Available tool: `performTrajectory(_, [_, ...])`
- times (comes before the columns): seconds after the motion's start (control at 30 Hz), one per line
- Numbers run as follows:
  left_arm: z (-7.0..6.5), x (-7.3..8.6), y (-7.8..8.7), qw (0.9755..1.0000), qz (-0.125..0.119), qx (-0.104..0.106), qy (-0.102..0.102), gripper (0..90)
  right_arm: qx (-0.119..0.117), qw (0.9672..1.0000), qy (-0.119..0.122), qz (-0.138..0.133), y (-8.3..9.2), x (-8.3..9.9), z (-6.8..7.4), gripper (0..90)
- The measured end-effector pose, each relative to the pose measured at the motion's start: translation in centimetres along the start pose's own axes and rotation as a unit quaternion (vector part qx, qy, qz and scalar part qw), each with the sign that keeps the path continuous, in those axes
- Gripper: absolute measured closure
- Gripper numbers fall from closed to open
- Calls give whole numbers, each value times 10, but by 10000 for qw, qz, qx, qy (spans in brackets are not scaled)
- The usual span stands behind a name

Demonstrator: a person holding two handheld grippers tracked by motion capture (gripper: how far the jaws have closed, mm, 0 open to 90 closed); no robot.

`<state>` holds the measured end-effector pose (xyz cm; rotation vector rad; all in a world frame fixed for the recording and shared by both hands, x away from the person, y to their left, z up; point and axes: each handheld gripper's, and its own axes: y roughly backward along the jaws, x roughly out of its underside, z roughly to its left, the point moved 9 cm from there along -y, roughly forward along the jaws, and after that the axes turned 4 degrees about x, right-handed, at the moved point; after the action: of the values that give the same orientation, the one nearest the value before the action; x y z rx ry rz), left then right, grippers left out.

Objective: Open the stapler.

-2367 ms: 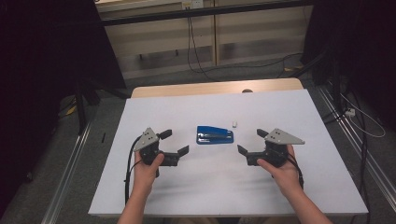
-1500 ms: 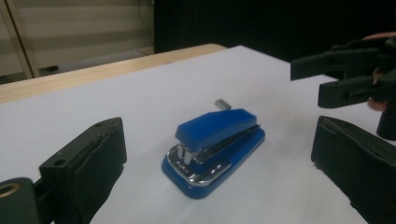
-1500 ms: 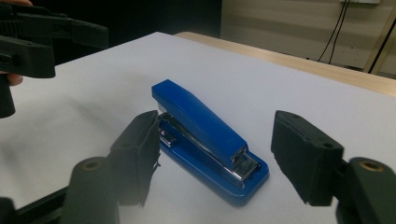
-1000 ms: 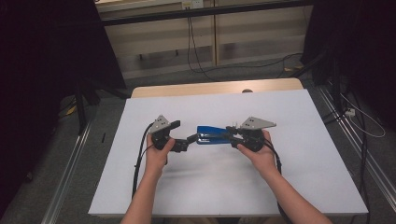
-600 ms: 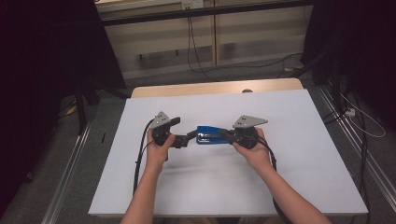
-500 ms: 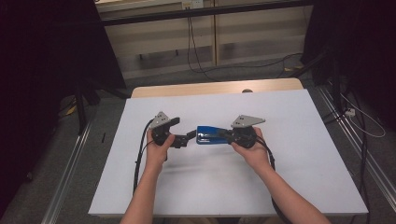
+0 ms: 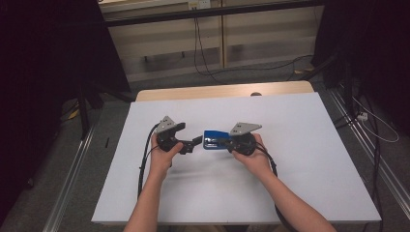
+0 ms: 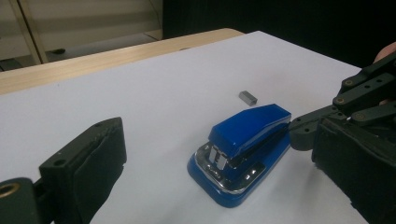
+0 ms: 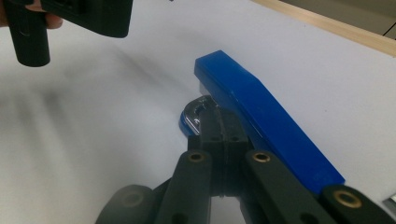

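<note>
A white worktop (image 7: 309, 159) carries the scene, with a strip of pale wood (image 7: 222, 91) showing along its far edge and a small dark round thing (image 7: 256, 94) sitting at that edge. A little grey block (image 8: 248, 97) lies alone on the white surface. Beyond the worktop the floor (image 7: 251, 76) is grey, and black cables (image 7: 203, 53) hang down and trail across it in front of light-coloured panels (image 7: 193, 36). Dark curtains (image 7: 53, 63) close both sides. Metal rails (image 7: 72, 188) run along the floor left and right of the worktop, and a white cable (image 7: 382, 128) loops on the floor at the right.
</note>
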<state>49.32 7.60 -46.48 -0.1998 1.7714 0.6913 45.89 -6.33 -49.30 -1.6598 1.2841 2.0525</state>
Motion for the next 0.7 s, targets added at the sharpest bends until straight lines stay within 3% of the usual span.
performTrajectory(0.33, [0, 4, -3, 10000, 89, 39, 18, 33, 36, 9990, 344, 291, -15, 4, 3, 900])
performTrajectory(0.7, [4, 6, -2, 9999, 147, -42, 53, 34, 77, 9979, 491, 415, -26, 7, 2, 900])
